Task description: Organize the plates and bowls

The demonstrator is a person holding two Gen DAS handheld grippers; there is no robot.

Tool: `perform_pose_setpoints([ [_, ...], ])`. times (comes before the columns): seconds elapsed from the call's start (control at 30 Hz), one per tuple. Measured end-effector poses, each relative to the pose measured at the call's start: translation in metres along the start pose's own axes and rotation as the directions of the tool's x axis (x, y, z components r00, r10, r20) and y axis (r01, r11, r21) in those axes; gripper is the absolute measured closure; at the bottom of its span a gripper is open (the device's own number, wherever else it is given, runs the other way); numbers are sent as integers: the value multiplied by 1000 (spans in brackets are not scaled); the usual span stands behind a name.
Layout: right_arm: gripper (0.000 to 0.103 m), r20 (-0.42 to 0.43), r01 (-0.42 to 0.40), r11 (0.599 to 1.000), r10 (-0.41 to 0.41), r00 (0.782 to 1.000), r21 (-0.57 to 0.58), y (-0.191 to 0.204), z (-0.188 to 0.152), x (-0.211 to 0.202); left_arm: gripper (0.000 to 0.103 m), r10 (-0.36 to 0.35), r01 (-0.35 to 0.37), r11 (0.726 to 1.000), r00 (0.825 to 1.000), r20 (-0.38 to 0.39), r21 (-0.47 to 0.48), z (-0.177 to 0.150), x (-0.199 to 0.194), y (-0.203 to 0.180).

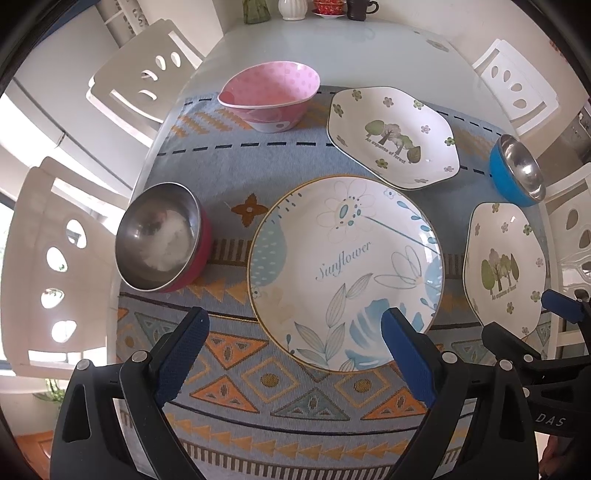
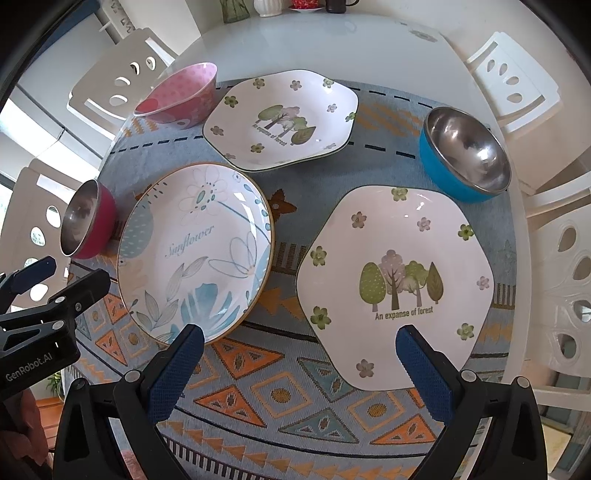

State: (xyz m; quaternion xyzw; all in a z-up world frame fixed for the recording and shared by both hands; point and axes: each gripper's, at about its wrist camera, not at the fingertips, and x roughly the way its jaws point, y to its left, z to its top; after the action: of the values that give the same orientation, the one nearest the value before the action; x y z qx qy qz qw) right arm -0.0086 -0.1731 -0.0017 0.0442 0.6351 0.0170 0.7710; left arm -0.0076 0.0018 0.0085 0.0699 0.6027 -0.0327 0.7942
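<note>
A round "Sunflower" plate point(image 1: 343, 273) point(image 2: 195, 251) lies mid-mat. Two hexagonal forest plates lie flat: one far point(image 1: 393, 136) point(image 2: 280, 118), one near right point(image 1: 504, 266) point(image 2: 397, 284). A pink dotted bowl point(image 1: 271, 96) point(image 2: 179, 96) stands far left, a red steel bowl point(image 1: 162, 240) point(image 2: 86, 223) at the left, a blue steel bowl point(image 1: 517, 170) point(image 2: 463, 155) at the right. My left gripper point(image 1: 295, 328) hovers open over the Sunflower plate's near rim. My right gripper point(image 2: 299, 345) hangs open above the near forest plate's front-left edge. Both hold nothing.
A patterned blue and orange mat point(image 1: 258, 387) point(image 2: 280, 391) covers the round white table point(image 1: 332, 48). White chairs point(image 1: 48, 266) point(image 2: 517, 74) ring it. A vase, a cup and a jar point(image 1: 291, 9) stand at the far edge.
</note>
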Motion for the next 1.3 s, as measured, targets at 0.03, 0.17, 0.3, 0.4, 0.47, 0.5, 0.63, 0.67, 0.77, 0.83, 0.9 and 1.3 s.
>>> perform_pose_setpoints([
  [0.03,0,1,-1,1000,1,1000,0,0,0,0,9,-1,1,1000,1000,0,-1,0,0,0],
  [0.17,0,4,1,1000,-1,1000,-2,1,-1,-2,9,-3,3,1000,1000,1,-1,0,0,0],
  [0.3,0,7,1,1000,-1,1000,-2,1,-2,-4,9,-4,4,1000,1000,5,-5,-1,-1,0],
  [0.4,0,10,3,1000,-3,1000,-4,2,-2,-5,9,-8,8,1000,1000,8,-9,-1,-2,1],
  [0.47,0,11,3,1000,-3,1000,-6,2,-2,-5,9,-11,11,1000,1000,8,-14,-2,-2,2],
  [0.5,0,11,4,1000,-4,1000,-7,3,-2,-6,9,-11,11,1000,1000,8,-14,-2,-2,2],
  [0.63,0,12,7,1000,-7,1000,-13,4,-2,-7,9,-12,13,1000,1000,9,-15,-2,-2,3],
  [0.67,0,13,10,1000,-9,1000,-16,5,-2,-7,9,-11,11,1000,1000,9,-15,-3,-2,3],
  [0.77,0,17,11,1000,-11,1000,-16,5,-2,-8,9,-12,12,1000,1000,11,-15,-3,-2,3],
  [0.83,0,17,11,1000,-11,1000,-13,5,-3,-8,9,-12,12,1000,1000,11,-15,-3,-2,3],
  [0.9,0,18,11,1000,-11,1000,-13,4,-3,-8,9,-11,11,1000,1000,11,-16,-3,-3,3],
  [1.3,0,20,8,1000,-8,1000,-6,4,-5,-10,9,-14,15,1000,1000,16,-14,-4,-6,0],
])
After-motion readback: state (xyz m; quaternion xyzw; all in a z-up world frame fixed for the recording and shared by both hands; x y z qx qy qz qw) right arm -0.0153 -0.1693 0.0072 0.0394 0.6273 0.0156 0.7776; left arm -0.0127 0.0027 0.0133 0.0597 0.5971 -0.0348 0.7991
